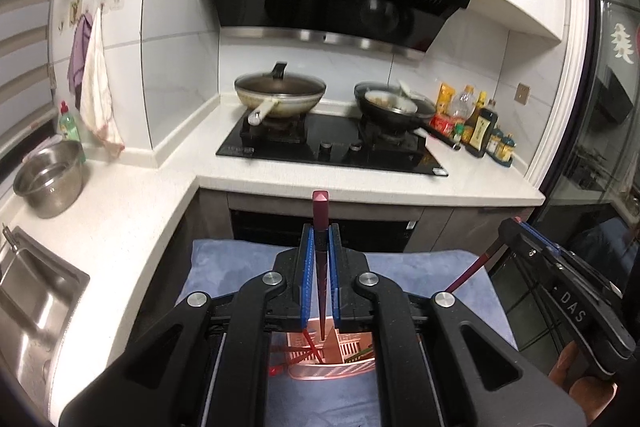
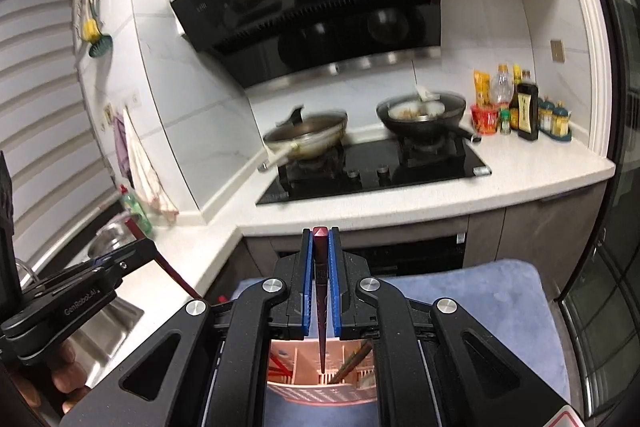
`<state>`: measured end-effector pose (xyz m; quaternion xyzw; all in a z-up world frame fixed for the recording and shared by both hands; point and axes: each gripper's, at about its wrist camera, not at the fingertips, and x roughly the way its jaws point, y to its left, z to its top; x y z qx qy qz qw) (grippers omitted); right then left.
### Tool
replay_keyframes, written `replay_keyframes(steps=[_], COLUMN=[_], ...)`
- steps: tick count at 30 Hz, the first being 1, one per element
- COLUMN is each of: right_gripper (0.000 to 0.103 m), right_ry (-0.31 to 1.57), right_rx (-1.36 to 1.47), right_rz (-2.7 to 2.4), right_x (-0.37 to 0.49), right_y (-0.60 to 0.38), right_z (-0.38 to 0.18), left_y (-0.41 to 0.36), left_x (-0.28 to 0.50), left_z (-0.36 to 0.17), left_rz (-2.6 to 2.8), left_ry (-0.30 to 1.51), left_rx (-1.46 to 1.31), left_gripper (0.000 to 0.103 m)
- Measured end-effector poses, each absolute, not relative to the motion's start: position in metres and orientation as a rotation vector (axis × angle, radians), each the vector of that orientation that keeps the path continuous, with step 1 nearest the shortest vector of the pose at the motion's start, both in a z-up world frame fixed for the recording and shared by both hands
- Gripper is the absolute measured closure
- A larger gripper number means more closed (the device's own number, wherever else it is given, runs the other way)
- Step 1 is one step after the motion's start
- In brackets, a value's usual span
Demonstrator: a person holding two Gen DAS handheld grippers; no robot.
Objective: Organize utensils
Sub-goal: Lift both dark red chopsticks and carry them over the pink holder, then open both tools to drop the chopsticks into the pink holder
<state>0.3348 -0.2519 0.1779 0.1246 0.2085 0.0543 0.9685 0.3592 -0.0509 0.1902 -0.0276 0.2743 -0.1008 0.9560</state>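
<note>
Now | both grippers (image 1: 321,239) (image 2: 321,243) clamp chopsticks (image 1: 320,211) | pink basket (image 1: 332,373) below

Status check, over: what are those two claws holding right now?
Left claw shut on dark red chopstick. Right claw shut on its own chopstick. Both tips above pink basket. Nothing blocking.

R gripper (image 2: 321,251) clamped on a dark red chopstick (image 2: 320,283), blue pads touching both sides, square end up, tip pointing down into a pink utensil basket (image 2: 320,387). Basket sits on a blue mat (image 2: 500,307) & has more chopsticks inside. L gripper (image 2: 80,291) at left edge, w/ a red stick running down from it. Behind: white tabletop (image 2: 400,207), stove w/ 2 woks, sauce bottles (image 2: 524,111) at right; bkgd blurred.
</note>
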Motion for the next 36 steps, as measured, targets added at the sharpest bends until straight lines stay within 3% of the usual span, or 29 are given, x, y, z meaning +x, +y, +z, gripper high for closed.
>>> replay_keyframes(steps=[15,17,19,20,36], right_gripper=[0.095,0.094,0.091,0.091,0.083], right_ry=[0.551,0.546,0.541,0.540,0.511], right_rx=[0.235,0.232,0.227,0.226,0.196], right_rz=[0.108,0.101,0.098,0.101,0.135], right_x=[0.364,0.363,0.361,0.360,0.315], right_y=[-0.245,-0.245,-0.245,-0.245,-0.232], right_z=[0.126,0.126,0.127,0.128,0.144], left_y=[-0.051,-0.049,-0.048,-0.047,-0.047], left_x=[0.380,0.378,0.378,0.376,0.342], left_z=[0.148,0.148,0.149,0.150,0.162], left_rz=[-0.187,-0.182,-0.176,-0.169,-0.175], left_ry=[0.649,0.654,0.650,0.643,0.615], left_rx=[-0.066,-0.072,-0.075,-0.074,-0.050], left_gripper=[0.095,0.090,0.073,0.071,0.071])
